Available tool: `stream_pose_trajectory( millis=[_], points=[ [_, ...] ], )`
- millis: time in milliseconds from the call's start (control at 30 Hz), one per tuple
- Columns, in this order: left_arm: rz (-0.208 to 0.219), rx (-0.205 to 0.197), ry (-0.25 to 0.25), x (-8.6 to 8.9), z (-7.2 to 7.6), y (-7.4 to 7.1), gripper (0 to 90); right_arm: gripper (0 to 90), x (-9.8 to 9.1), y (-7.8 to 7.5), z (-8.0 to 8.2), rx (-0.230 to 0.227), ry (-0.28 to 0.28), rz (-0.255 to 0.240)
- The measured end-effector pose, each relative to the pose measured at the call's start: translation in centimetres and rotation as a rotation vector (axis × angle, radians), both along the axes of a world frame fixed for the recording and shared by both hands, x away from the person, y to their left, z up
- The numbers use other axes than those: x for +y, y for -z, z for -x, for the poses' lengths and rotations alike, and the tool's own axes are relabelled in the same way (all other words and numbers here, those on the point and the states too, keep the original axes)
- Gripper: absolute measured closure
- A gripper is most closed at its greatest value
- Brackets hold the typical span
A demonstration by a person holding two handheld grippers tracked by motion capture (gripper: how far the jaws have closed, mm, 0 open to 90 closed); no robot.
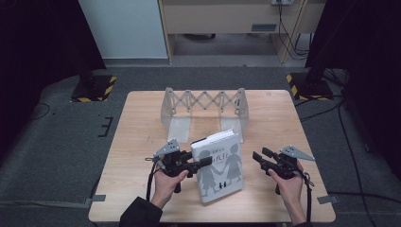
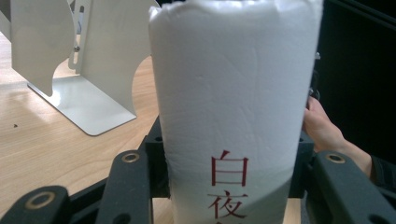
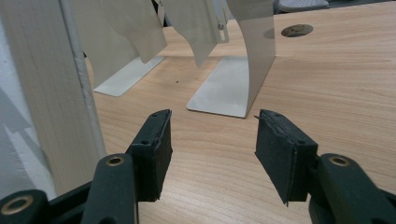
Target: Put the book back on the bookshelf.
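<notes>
The thick white paperback book (image 1: pixel 219 166) is clamped at its spine by the left gripper (image 1: pixel 204 162); the right gripper (image 3: pixel 212 154) is held apart, empty, just beside it.

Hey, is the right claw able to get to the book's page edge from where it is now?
Probably yes: the right claw stands open with bare table ahead, and the book, gripped at its spine by the left claw, is close beside it.

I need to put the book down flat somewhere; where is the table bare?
Bare wood lies left of the left gripper, along the table edge, and right of the extending book rack. The middle is crowded: the book, the rack's base plates and the right gripper.
</notes>
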State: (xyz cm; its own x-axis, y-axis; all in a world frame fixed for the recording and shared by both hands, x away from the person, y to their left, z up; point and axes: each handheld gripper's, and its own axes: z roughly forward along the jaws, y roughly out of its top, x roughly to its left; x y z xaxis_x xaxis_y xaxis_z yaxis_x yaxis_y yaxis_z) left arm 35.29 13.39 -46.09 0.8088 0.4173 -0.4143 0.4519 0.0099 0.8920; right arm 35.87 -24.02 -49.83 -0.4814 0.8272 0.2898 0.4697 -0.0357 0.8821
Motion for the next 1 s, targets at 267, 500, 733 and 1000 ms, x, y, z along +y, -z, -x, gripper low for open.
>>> stream_pose_trajectory(
  millis=[267, 500, 733, 1000],
  points=[
    [-0.005, -0.021, -0.01, 0.0, 0.6, 0.2, 48.8, 43.5, 1.6, 0.0, 0.1, -0.002, -0.031, 0.018],
    [-0.007, -0.043, -0.006, -0.5, 1.0, 0.2, 48.4, 43.0, 2.0, 0.0, 0.1, -0.002, -0.039, 0.021],
    [-0.017, -0.075, 0.014, -0.9, 1.6, 0.0, 49.0, 42.2, 1.4, -0.1, 0.1, 0.002, -0.025, 0.019],
    [-0.021, -0.093, 0.021, -1.2, 2.3, -0.2, 48.8, 38.0, 0.4, 0.5, -0.1, 0.031, 0.03, 0.06]
  ],
)
